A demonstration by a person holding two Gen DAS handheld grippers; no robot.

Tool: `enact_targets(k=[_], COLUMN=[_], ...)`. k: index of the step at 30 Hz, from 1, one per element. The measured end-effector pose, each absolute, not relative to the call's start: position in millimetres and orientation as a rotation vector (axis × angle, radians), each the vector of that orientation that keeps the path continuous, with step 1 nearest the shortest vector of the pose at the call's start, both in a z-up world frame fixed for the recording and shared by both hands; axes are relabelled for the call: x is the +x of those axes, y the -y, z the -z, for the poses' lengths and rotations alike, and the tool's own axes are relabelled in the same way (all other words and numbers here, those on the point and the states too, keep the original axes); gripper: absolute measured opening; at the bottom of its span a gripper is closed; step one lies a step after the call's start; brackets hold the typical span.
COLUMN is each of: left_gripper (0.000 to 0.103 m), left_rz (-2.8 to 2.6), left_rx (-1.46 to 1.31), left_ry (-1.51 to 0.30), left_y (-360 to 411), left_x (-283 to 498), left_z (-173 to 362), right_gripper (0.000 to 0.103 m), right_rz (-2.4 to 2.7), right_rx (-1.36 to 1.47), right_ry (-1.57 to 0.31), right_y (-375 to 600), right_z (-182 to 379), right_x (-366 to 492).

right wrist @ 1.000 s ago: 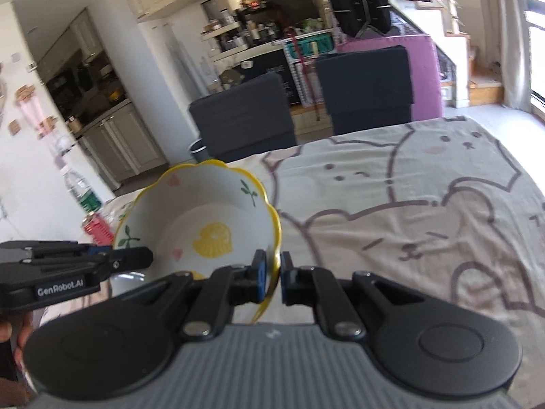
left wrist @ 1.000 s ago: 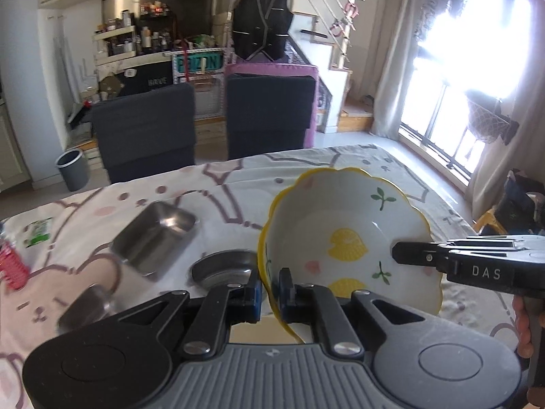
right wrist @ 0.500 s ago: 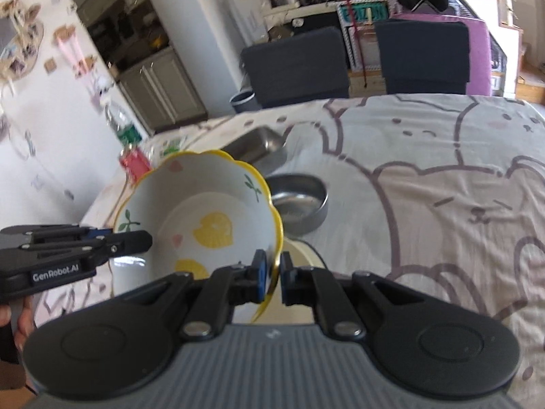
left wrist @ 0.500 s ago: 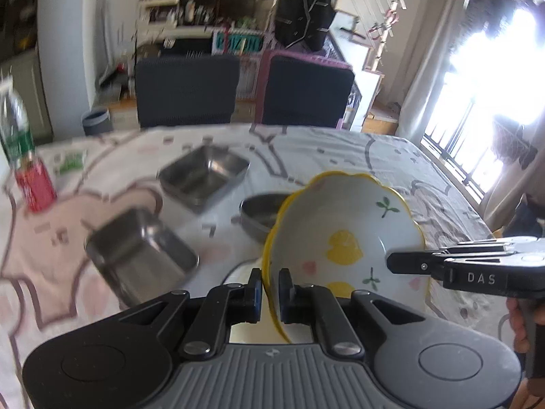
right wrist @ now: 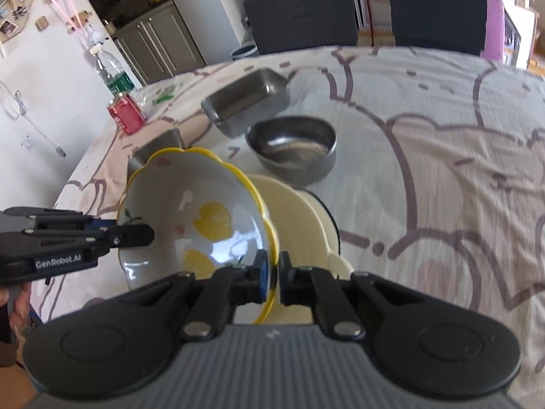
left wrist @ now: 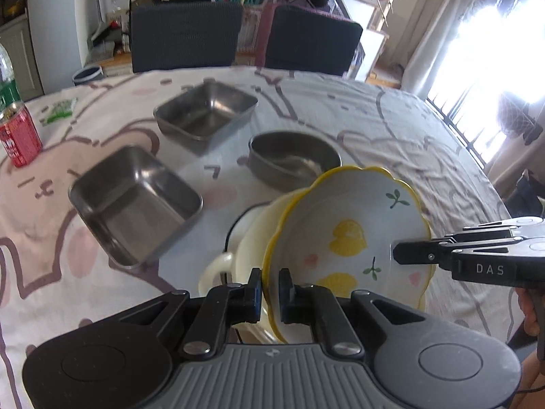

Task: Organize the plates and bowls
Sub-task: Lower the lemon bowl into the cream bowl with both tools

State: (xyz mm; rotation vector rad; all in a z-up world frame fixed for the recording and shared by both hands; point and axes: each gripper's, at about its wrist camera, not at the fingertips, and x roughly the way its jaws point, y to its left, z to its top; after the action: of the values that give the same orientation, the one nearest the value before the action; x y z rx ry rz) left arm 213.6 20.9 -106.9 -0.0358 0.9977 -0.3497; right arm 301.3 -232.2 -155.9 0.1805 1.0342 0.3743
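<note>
Between both grippers: I have the bowl point(left wrist: 347, 242) pinched at opposite rims, over the cream dish point(right wrist: 299, 204).
Left gripper point(left wrist: 270, 284) and right gripper point(right wrist: 274, 269) are each clamped on its rim; next, I judge, level it, lower, then release.

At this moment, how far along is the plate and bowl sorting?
Nothing looks stacked yet. In hand: both grippers, left and right, pinch the lemon bowl above the cream dish. Left over: round steel bowl and two square steel trays, still separate.

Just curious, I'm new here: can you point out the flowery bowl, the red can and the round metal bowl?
Flowery bowl point(left wrist: 347, 242): left wrist view, inside bottom.
Red can point(left wrist: 18, 136): left wrist view, side.
Round metal bowl point(right wrist: 293, 146): right wrist view, inside.
</note>
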Motion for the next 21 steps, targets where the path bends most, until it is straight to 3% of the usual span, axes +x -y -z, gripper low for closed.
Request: enact_targets(k=[21], left_gripper=[0.011], left_rz=[0.341], left_rx=[0.023], left_ry=[-1.064], left_y=[-8], left_x=[222], left_z=[127], right_gripper=[0.009], right_rz=[-0.342], right_rx=[0.12], right_ry=[-1.113], right_y=[225], right_z=[174], right_x=[305])
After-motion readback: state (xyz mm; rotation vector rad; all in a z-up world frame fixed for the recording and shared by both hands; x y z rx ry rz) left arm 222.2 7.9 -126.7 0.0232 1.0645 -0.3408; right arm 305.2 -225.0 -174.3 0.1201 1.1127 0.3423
